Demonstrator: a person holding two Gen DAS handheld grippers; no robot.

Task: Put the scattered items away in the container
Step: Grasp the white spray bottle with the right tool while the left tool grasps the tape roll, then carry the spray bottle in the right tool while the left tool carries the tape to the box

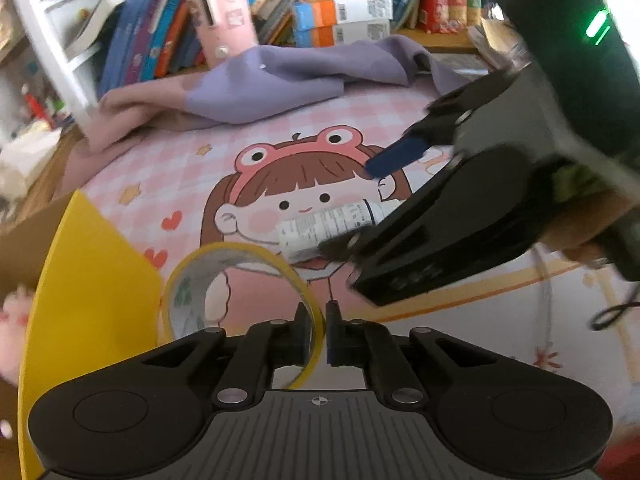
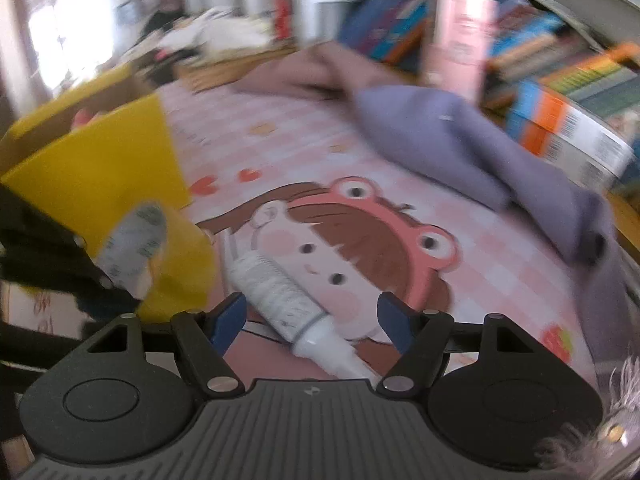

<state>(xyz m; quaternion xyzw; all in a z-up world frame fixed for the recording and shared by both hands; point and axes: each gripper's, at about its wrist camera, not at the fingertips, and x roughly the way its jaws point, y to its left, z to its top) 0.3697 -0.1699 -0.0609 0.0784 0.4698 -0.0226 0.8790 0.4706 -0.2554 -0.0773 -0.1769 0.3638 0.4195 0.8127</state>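
Observation:
My left gripper (image 1: 318, 322) is shut on the rim of a yellow-edged roll of clear tape (image 1: 240, 292), which stands on edge beside the yellow flap of a cardboard box (image 1: 92, 280). A white tube with small print (image 2: 280, 292) lies on the pink cartoon mat (image 2: 500, 248). My right gripper (image 2: 312, 320) is open around the tube, one blue pad (image 2: 228, 320) on either side, neither pressing on it. The left wrist view shows the same tube (image 1: 332, 224) with the right gripper (image 1: 354, 208) reaching down over it from the right.
A purple and pink cloth (image 1: 280, 80) lies bunched at the far side of the mat. Behind it stand a pink box (image 1: 220, 12), orange and blue cartons (image 1: 340, 20) and a row of books. A pink plush paw (image 1: 14, 312) shows by the box.

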